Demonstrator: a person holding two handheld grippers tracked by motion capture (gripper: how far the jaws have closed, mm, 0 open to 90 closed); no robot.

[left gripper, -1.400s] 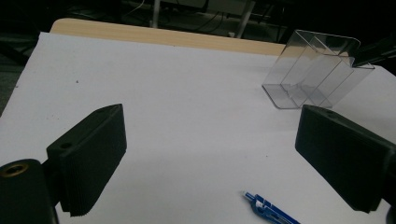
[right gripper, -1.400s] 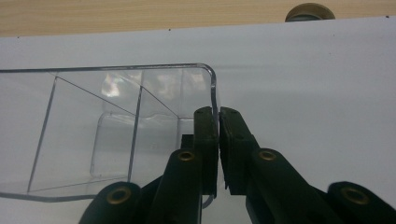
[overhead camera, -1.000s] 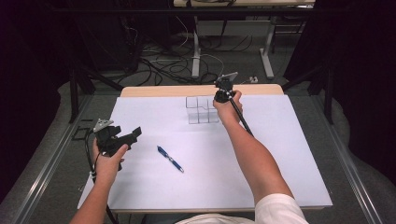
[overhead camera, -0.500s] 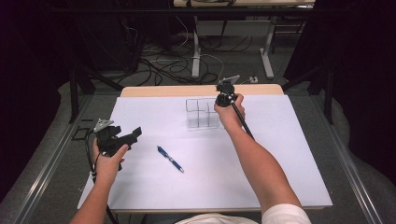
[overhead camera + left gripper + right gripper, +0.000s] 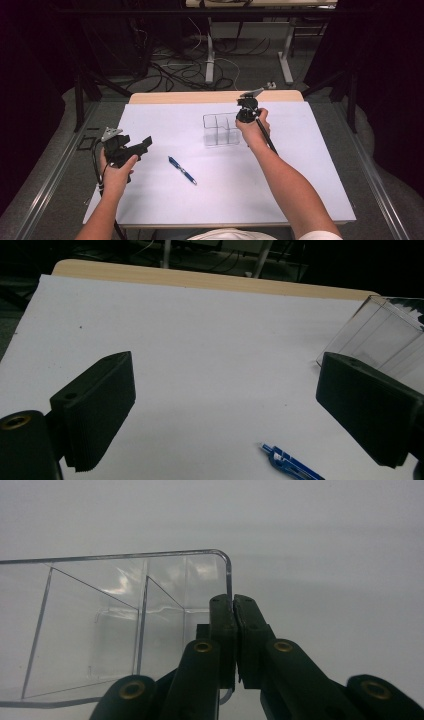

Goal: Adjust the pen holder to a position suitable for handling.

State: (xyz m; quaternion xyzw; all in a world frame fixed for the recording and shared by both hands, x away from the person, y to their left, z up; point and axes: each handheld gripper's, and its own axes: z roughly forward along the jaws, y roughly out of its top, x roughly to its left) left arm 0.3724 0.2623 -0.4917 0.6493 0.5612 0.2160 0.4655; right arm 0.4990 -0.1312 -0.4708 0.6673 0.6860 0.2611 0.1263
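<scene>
Item: clear organizer, far centre of table; our right gripper clamps its wall. Item: pen, lying loose mid-table, not yet stowed. Our left gripper gapes, holding nothing.

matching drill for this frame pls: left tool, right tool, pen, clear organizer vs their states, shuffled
Things:
1. left tool
2. right tool
3. pen
4. clear organizer

States:
A. lying loose on the white sheet
B. jaws wide open, nothing between them
C. pinched at its wall
D. jaws shut on a clear wall

Pairs: 1-B, 2-D, 3-A, 4-C
</scene>
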